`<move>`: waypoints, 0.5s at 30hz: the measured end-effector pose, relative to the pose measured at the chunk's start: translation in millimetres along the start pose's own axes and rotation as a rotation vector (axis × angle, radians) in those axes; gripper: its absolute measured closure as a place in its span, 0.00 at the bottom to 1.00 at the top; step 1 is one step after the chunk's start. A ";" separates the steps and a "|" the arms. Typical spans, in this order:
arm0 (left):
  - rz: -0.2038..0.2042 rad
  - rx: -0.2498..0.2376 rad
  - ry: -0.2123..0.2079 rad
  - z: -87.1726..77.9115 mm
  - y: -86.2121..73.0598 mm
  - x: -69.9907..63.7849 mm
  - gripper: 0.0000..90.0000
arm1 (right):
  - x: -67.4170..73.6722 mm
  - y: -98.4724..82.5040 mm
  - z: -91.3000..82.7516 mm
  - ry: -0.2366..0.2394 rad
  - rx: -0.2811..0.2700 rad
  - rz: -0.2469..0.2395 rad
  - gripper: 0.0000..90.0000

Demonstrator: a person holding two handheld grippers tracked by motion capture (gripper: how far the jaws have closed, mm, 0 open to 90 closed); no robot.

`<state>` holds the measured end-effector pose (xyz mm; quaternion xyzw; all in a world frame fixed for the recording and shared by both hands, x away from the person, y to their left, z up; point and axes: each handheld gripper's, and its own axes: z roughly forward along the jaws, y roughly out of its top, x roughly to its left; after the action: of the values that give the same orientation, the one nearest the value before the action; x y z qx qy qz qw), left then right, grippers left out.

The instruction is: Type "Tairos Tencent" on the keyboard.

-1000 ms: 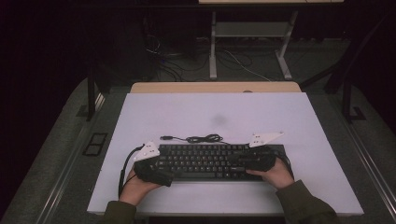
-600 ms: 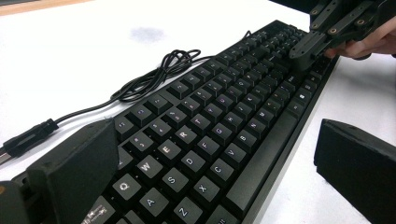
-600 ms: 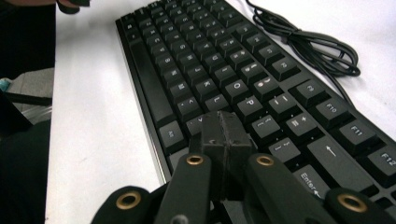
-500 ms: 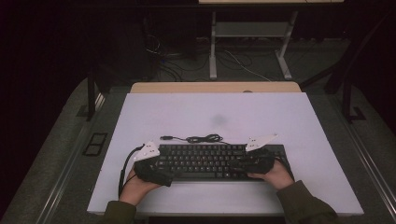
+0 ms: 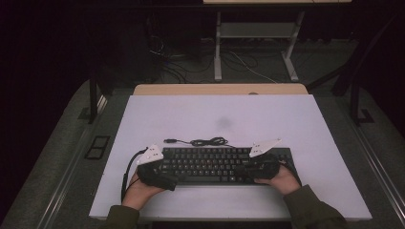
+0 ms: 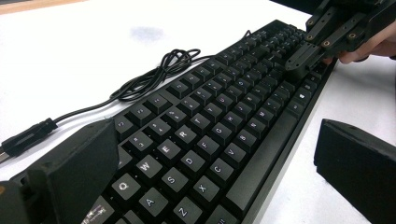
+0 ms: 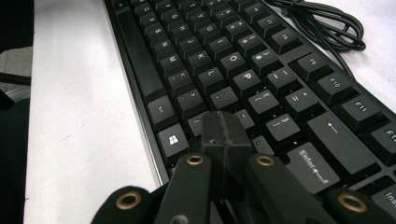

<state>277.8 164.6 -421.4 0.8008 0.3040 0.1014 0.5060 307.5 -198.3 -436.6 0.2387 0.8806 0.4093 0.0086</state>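
I note a white table top with a faint grey smudge near its middle. Behind it a tan wooden board runs along the far edge. Beyond that, on the dark floor, stands a pale metal desk frame, with loose cables trailing around its legs. Left of the table, a small black two-pane frame lies on grey carpet.
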 end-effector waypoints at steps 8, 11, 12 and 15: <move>-0.002 -0.001 0.000 0.0 0.2 -0.1 0.00 | -0.2 -0.6 0.9 -0.004 0.015 0.001 0.99; 0.000 -0.001 0.001 0.0 0.3 -0.1 0.00 | -1.0 -1.5 1.2 -0.002 0.016 0.003 0.99; 0.001 -0.001 0.001 0.0 0.4 -0.1 0.00 | -1.0 -1.5 1.2 -0.002 0.016 0.003 0.99; 0.001 -0.002 0.002 0.4 0.7 -0.3 0.00 | -0.9 -1.4 1.2 -0.002 0.018 0.001 0.99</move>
<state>278.0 164.0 -421.0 0.8005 0.3038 0.1026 0.5064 308.0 -198.6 -438.6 0.2398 0.8840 0.4012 0.0071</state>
